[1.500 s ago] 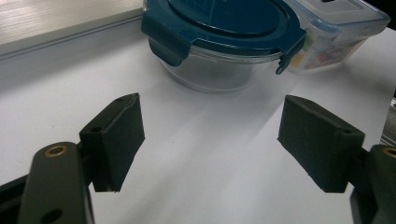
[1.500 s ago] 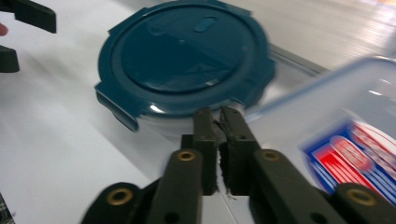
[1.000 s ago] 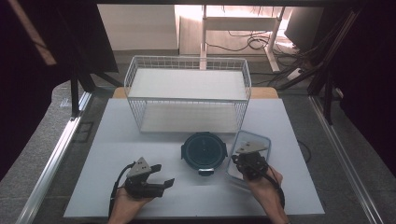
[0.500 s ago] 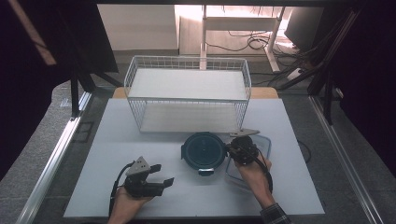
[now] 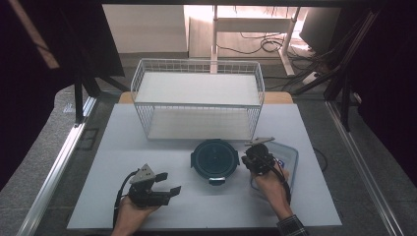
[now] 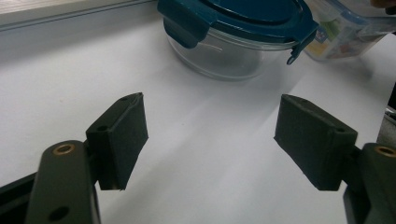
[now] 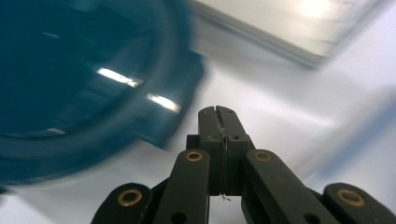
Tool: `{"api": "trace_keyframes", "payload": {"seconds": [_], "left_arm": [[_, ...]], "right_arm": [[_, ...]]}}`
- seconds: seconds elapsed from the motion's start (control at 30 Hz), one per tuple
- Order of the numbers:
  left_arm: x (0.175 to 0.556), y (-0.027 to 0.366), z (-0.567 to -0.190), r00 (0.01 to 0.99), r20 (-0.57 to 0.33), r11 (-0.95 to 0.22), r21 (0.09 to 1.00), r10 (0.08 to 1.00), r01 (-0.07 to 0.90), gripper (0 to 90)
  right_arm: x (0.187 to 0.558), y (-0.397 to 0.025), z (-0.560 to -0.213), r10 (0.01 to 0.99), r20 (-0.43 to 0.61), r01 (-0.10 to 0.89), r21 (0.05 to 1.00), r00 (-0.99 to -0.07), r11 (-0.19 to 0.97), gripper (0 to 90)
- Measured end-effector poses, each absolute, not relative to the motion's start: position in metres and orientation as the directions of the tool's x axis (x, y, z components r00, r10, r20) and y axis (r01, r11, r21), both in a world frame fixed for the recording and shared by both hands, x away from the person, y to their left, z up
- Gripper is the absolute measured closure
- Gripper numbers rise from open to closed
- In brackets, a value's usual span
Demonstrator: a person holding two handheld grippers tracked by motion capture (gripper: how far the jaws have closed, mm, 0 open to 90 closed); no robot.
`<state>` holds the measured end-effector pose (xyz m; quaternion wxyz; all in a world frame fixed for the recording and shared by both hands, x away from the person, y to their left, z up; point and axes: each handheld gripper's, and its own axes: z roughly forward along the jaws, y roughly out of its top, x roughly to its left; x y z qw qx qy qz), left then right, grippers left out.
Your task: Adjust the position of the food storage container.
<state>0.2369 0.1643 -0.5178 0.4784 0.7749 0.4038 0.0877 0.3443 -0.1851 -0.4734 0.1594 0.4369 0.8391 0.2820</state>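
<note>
From above, the white worktop (image 5: pixel 123 147) carries a white wire basket (image 5: pixel 196 101) at the back, a round container with a dark teal lid (image 5: pixel 215 160) in the middle, and a clear rectangular tub (image 5: pixel 290 160) just to its right. The left tool (image 5: pixel 164 189) rests low near the front edge in a hand (image 5: pixel 130 214), well apart from the round container, its jaws spread wide with nothing between them. The right tool (image 5: pixel 246 158) sits just beside the round container's right rim, over the near edge of the clear tub, held by the other hand (image 5: pixel 270 189) whose cuff is checked.

The left gripper view gives what the high view cannot: the round container (image 6: pixel 238 42) has a clear glass bowl under the teal lid, and the lid has flip-down latch tabs at its rim. Behind it the clear tub (image 6: pixel 350 32) shows a small printed label in blue and green, too blurred to read. The left tool's black pads (image 6: pixel 119 137) are flat, matte blocks, standing far apart over bare worktop.

The right gripper view is smeared with motion blur. In it the right tool (image 7: pixel 219 116) has its two jaws pressed flat together, holding nothing, with brass-coloured pivots on the black links below. The teal lid (image 7: pixel 84 84) looms glossy at the left, close to the tips; whether they touch it I cannot tell.
</note>
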Motion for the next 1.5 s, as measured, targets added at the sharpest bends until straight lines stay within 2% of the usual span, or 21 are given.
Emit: {"api": "trace_keyframes", "payload": {"seconds": [0.13, 0.37, 0.5, 0.8, 0.9, 0.93, 1.0, 1.03, 1.1, 1.23, 1.5], "left_arm": [[0.237, 0.169, -0.516, 0.651, -0.251, -0.210, 0.813, 0.716, 0.544, 27.0], [0.237, 0.177, -0.513, 0.640, -0.267, -0.186, 0.814, 0.721, 0.550, 30.5], [0.236, 0.180, -0.509, 0.642, -0.256, -0.193, 0.817, 0.723, 0.543, 36.3], [0.230, 0.196, -0.499, 0.619, -0.257, -0.169, 0.822, 0.742, 0.544, 49.4], [0.229, 0.201, -0.494, 0.612, -0.261, -0.155, 0.826, 0.747, 0.542, 56.6], [0.228, 0.203, -0.492, 0.606, -0.271, -0.145, 0.824, 0.747, 0.547, 58.3], [0.229, 0.201, -0.490, 0.606, -0.277, -0.143, 0.822, 0.745, 0.552, 59.9], [0.231, 0.198, -0.489, 0.606, -0.281, -0.145, 0.818, 0.744, 0.557, 63.5], [0.234, 0.189, -0.487, 0.613, -0.278, -0.162, 0.811, 0.740, 0.563, 67.2], [0.245, 0.159, -0.479, 0.652, -0.239, -0.241, 0.794, 0.720, 0.558, 76.0], [0.278, 0.099, -0.470, 0.687, -0.171, -0.381, 0.727, 0.706, 0.572, 84.6]], "right_arm": [[0.347, -0.172, -0.472, 0.824, -0.078, 0.633, 0.601, -0.561, 0.488, 89.0], [0.350, -0.164, -0.469, 0.824, -0.082, 0.637, 0.593, -0.561, 0.492, 89.1], [0.352, -0.155, -0.470, 0.817, -0.058, 0.634, 0.600, -0.574, 0.488, 89.2], [0.343, -0.113, -0.474, 0.740, 0.011, 0.589, 0.612, -0.673, 0.527, 89.2], [0.339, -0.096, -0.477, 0.703, 0.056, 0.575, 0.623, -0.709, 0.530, 89.3], [0.335, -0.083, -0.479, 0.667, 0.103, 0.567, 0.631, -0.738, 0.530, 89.2], [0.333, -0.078, -0.480, 0.651, 0.118, 0.560, 0.637, -0.750, 0.530, 89.2], [0.328, -0.068, -0.481, 0.612, 0.132, 0.537, 0.644, -0.780, 0.545, 89.2], [0.325, -0.063, -0.480, 0.596, 0.116, 0.517, 0.642, -0.795, 0.566, 89.0], [0.322, -0.083, -0.466, 0.623, 0.080, 0.497, 0.684, -0.778, 0.534, 88.6], [0.321, -0.171, -0.453, 0.721, 0.079, 0.532, 0.730, -0.689, 0.429, 69.9]]}}
